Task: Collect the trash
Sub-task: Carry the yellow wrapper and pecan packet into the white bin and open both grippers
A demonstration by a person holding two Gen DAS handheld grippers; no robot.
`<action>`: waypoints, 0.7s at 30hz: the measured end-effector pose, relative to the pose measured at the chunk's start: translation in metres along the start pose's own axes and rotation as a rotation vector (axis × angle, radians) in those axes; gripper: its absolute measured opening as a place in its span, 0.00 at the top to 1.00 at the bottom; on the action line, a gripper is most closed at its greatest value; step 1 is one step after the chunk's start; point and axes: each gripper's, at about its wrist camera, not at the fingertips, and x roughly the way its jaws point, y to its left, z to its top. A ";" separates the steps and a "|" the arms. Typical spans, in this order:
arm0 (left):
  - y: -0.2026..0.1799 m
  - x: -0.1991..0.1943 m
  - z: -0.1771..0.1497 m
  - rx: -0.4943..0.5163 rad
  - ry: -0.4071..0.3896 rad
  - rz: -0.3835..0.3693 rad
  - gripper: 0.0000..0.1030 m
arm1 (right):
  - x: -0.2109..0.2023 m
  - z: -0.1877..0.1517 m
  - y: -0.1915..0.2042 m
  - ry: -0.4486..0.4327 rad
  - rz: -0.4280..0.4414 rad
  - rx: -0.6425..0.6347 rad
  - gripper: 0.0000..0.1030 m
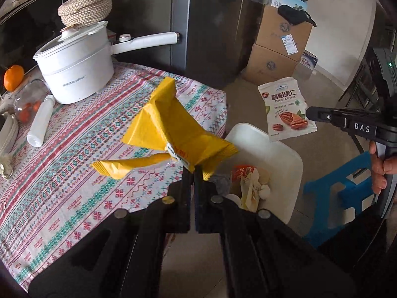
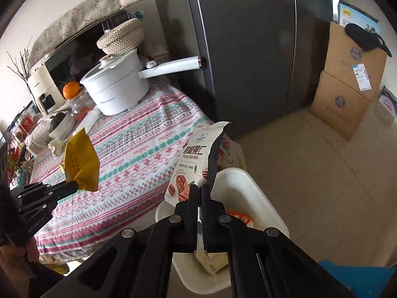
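Note:
My left gripper [image 1: 194,172] is shut on a crumpled yellow wrapper [image 1: 171,129] and holds it in the air by the table's edge, beside the white trash bin [image 1: 280,149]. It also shows in the right wrist view [image 2: 74,186] with the yellow wrapper [image 2: 80,159]. My right gripper [image 2: 199,191] is shut on a white pecan kernels bag [image 2: 196,159], held upright above the near rim of the bin [image 2: 248,181]. In the left wrist view the bag [image 1: 285,109] hangs from the right gripper [image 1: 309,113] over the bin's far side. The bin holds several pieces of trash [image 1: 250,183].
The table with a patterned cloth [image 1: 74,173] carries a white electric pot [image 1: 74,64], a woven lid [image 1: 85,7], an orange [image 1: 13,77], a jar [image 1: 27,104] and a white bottle [image 1: 41,121]. A dark fridge [image 2: 248,49], cardboard boxes [image 2: 347,94] and a blue stool [image 1: 335,193] stand around.

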 end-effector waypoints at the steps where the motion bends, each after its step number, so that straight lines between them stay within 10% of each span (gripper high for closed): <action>1: -0.011 0.007 0.000 0.020 0.015 -0.014 0.98 | 0.001 -0.002 -0.006 0.010 -0.008 0.012 0.97; 21: -0.098 0.116 0.002 0.124 0.198 -0.080 0.95 | 0.011 -0.038 -0.083 0.130 -0.082 0.172 0.97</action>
